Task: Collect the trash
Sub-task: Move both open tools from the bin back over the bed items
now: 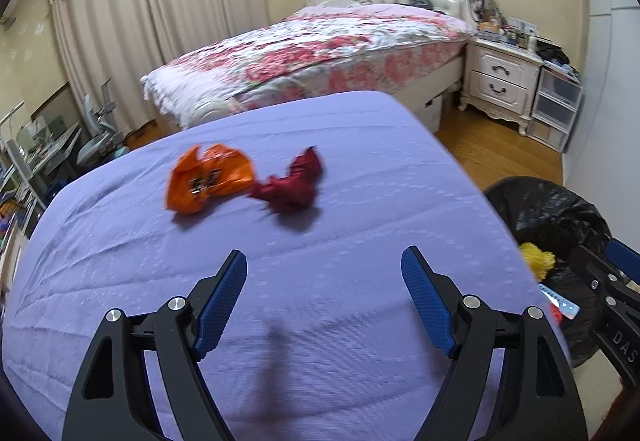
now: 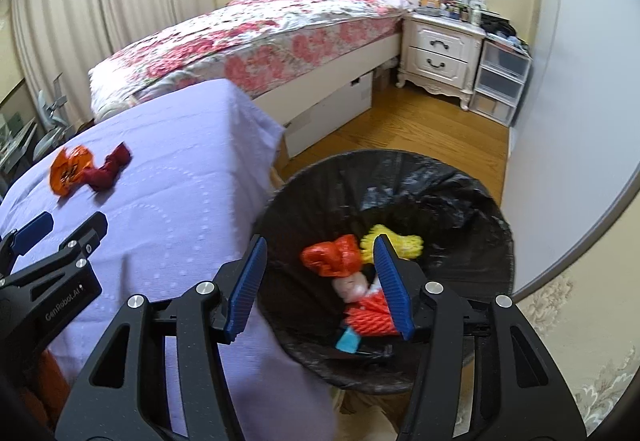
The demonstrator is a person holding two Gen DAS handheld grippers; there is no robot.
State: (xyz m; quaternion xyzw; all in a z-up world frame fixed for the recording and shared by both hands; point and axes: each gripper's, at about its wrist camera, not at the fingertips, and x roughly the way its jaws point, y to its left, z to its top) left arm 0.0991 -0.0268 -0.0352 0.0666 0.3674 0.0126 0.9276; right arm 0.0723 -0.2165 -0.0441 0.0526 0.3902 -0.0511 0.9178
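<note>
A: Items left on the table (image 1: 360,301), lilac cloth?
B: Two. Orange wrapper (image 1: 210,179), toward far edge, left of centre. Dark red wrapper (image 1: 294,183), just beside it on the right, possibly touching; blur prevents certainty.

A: Bin (image 2: 472,209)?
B: Black-lined, on floor off the table's right edge. Contents: orange bag (image 2: 334,255), yellow net (image 2: 404,243), red net (image 2: 370,317), a pale item and a blue scrap, not identifiable.

A: Tongs?
B: Left gripper (image 1: 324,261): jaws wide apart, nothing between pads, poised over near half of the table, aimed at both wrappers. Right gripper (image 2: 320,241): jaws about half apart, empty, over the bin mouth.

A: Step in hand?
B: Probably between drop and next pick. Two pieces outstanding.

A: Next move?
B: Advance left gripper toward far edge, straddle one wrapper, close low against the cloth without snagging it, carry to the bin.
</note>
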